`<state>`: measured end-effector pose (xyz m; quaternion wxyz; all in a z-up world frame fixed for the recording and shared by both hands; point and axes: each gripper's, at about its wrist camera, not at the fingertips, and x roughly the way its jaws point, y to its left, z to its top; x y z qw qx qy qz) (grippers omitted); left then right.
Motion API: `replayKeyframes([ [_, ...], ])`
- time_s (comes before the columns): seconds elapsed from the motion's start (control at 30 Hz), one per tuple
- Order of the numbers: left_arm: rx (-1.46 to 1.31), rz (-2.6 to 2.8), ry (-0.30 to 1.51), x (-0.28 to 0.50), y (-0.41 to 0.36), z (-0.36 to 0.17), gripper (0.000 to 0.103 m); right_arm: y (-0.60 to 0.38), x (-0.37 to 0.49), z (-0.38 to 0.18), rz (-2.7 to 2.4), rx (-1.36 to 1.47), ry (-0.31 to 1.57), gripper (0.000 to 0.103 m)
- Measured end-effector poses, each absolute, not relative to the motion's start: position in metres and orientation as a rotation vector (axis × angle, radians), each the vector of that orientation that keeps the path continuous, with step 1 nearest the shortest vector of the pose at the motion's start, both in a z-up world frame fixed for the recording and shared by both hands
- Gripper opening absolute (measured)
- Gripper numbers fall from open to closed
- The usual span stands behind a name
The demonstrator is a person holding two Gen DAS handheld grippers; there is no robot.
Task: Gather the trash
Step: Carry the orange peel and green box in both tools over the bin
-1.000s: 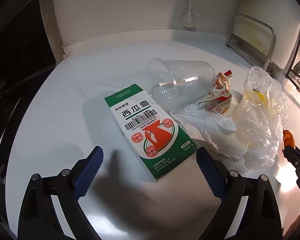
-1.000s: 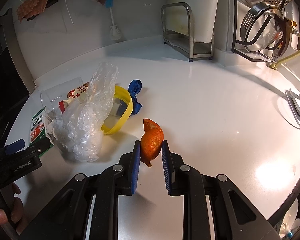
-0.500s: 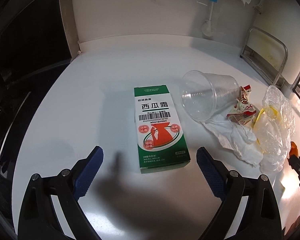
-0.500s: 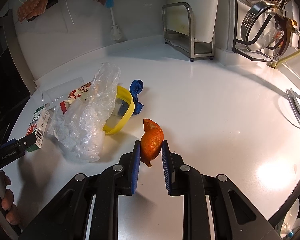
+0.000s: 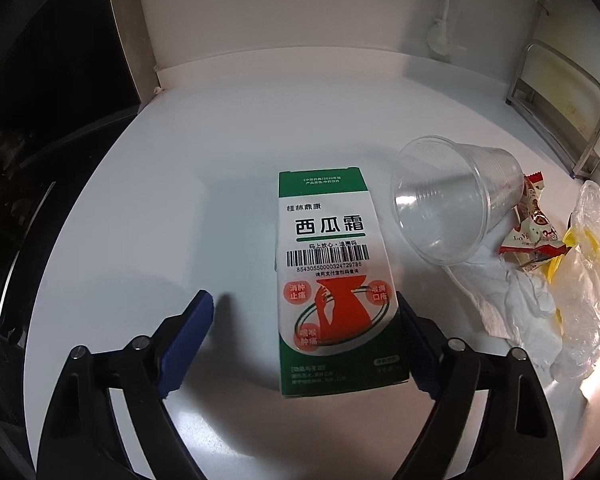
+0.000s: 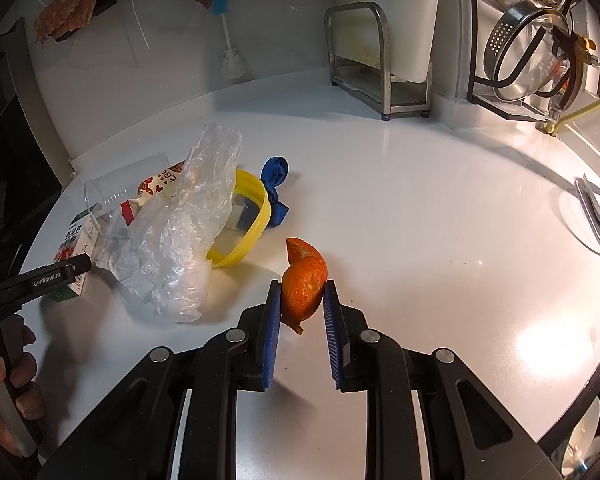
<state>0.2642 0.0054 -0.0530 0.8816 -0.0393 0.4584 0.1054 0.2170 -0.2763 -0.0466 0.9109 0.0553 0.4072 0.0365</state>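
A green and white medicine box (image 5: 332, 280) lies flat on the white counter (image 5: 180, 220). My left gripper (image 5: 304, 340) is open around its near end, and the right pad touches the box's edge. To the right lie a clear plastic cup (image 5: 452, 200) on its side, a candy wrapper (image 5: 534, 228), a crumpled tissue (image 5: 512, 304) and a clear plastic bag (image 5: 588, 280). My right gripper (image 6: 300, 312) is shut on an orange peel (image 6: 302, 280), held just above the counter. The box (image 6: 74, 248) and the bag (image 6: 184, 236) also show in the right wrist view.
A yellow ring (image 6: 252, 224) and a blue balloon (image 6: 276, 188) lie beside the bag. A steel rack (image 6: 376, 68) stands at the back wall, a pot rack (image 6: 532, 52) at the right. The counter's dark left edge (image 5: 52, 208) drops off.
My left gripper has swung left and moved forward, so the box now sits between its fingers. The right gripper has stayed still with the peel.
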Motion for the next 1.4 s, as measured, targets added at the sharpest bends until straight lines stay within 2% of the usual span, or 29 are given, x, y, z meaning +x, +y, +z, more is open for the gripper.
replayKeyframes([
  [0.07, -0.093, 0.205, 0.947, 0.263, 0.007, -0.052, 0.07, -0.276, 0.217, -0.047, 0.074, 0.112, 0.839, 0.021],
  [0.13, -0.091, 0.191, 0.939, 0.261, 0.006, -0.051, 0.052, -0.276, 0.217, -0.047, 0.075, 0.113, 0.839, 0.021],
  [0.17, -0.091, 0.186, 0.935, 0.26, 0.006, -0.05, 0.05, -0.276, 0.217, -0.047, 0.074, 0.112, 0.839, 0.021],
  [0.73, 0.002, 0.089, 0.854, 0.194, -0.002, -0.029, 0.05, -0.275, 0.194, -0.035, 0.053, 0.096, 0.79, 0.021],
  [1.4, 0.119, -0.165, 0.777, 0.065, -0.061, -0.006, 0.05, -0.273, 0.019, -0.023, -0.061, 0.204, 0.732, 0.02],
])
